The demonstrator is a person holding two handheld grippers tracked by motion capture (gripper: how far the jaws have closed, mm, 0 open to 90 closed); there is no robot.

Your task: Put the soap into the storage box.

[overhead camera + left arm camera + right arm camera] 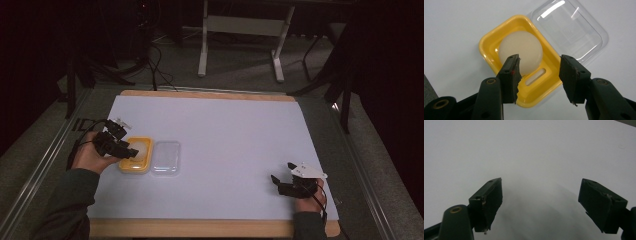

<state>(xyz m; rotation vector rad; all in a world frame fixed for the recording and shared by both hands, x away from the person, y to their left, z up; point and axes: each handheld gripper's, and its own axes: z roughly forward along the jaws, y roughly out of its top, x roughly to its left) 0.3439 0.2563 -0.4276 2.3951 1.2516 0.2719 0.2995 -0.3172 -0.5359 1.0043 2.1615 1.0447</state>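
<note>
- yellow soap dish (135,155) sits at the left side of the white tabletop (225,130); a clear plastic lid (165,157) lies flat just beside it, on its right, edges touching or nearly so.
- a pale, round soap bar (520,52) rests inside the dish, toward one end; a drain slot shows in the bare part of the dish floor.
- left gripper (539,77) hovers over the dish, jaws apart, nothing between them; one jaw overlaps the soap's edge in the left gripper view, contact cannot be told.
- right gripper (285,175) waits well apart at the near right of the tabletop, jaws wide open, over bare white surface.
- handling, as a guess: soap looks smooth, likely slippery and a bit soft; take it across its widest part with moderate squeeze.
- dish looks light and stiff; its rim is the hold.
- lid is thin and glossy, probably flexes; pinch one edge.
</note>
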